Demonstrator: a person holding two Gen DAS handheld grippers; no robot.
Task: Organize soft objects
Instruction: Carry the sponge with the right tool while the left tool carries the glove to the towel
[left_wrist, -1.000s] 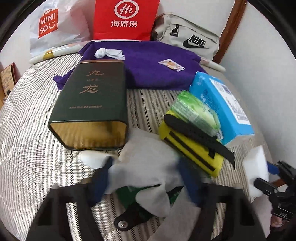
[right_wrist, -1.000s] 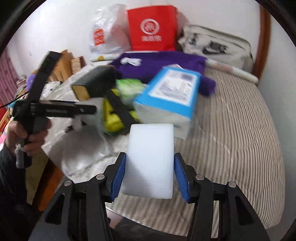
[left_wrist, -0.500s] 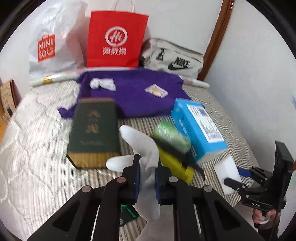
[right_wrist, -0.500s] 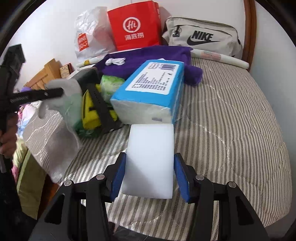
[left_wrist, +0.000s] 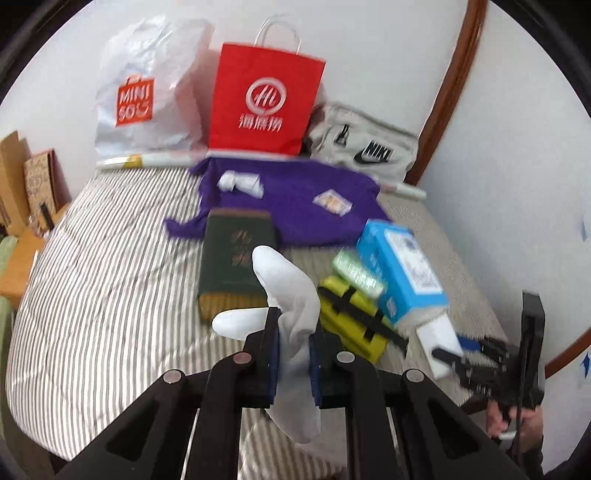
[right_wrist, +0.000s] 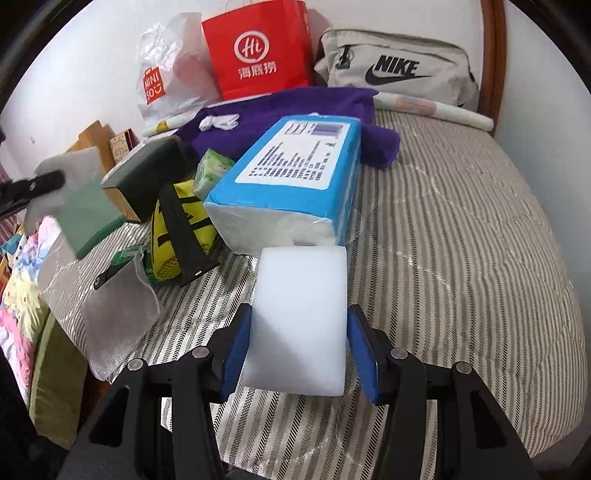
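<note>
My left gripper (left_wrist: 292, 354) is shut on a white cloth (left_wrist: 291, 295) and holds it above the striped bed (left_wrist: 103, 280); the cloth also shows at the left of the right wrist view (right_wrist: 74, 199), with a green face. My right gripper (right_wrist: 299, 354) is shut on a white foam block (right_wrist: 301, 317), held over the bed's near edge, just in front of a blue tissue pack (right_wrist: 295, 177). The right gripper with the block also shows at the right of the left wrist view (left_wrist: 439, 343).
On the bed lie a dark green box (left_wrist: 236, 266), a yellow pouch with black straps (left_wrist: 351, 325), a green packet (left_wrist: 356, 275), a purple cloth (left_wrist: 295, 199) and a silvery bag (right_wrist: 118, 306). Shopping bags (left_wrist: 262, 99) and a Nike bag (right_wrist: 399, 66) stand at the wall.
My left gripper has shut on the white cloth and lifted it up and back from the bed. My right gripper has moved closer to the tissue pack, still holding the foam block.
</note>
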